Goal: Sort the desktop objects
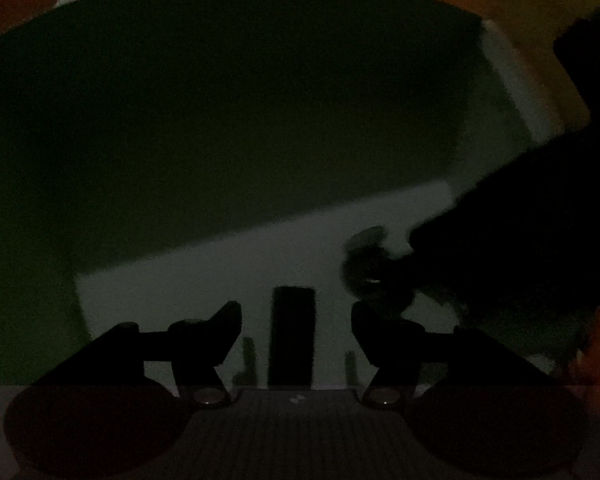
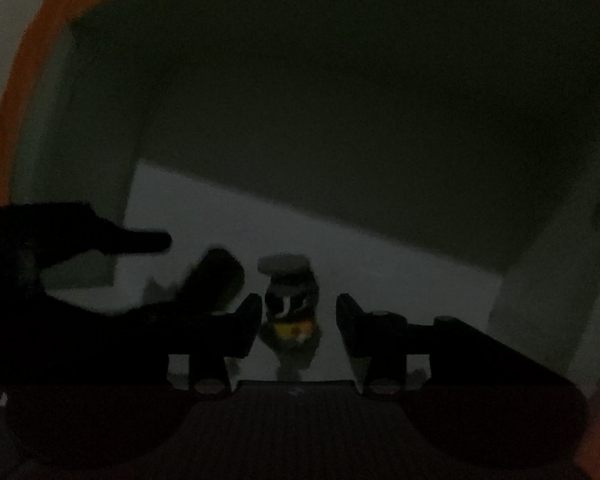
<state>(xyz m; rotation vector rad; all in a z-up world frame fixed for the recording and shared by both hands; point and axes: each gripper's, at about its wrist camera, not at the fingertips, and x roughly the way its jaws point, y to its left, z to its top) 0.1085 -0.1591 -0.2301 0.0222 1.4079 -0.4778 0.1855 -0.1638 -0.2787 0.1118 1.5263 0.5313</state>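
Both claws reach deep into a dark box (image 2: 340,100) with a pale floor. The left claw (image 1: 296,312) stands half open, its fingers clear of a dark flat block (image 1: 293,336) between them. The right claw (image 2: 299,308) is also half open, and a small bottle (image 2: 290,300) with a grey cap stands free between its fingers. To finish well, I would lift each claw straight up, so no finger knocks the bottle over. The light is poor: what the block is I cannot tell, and the bottle's label is blurred.
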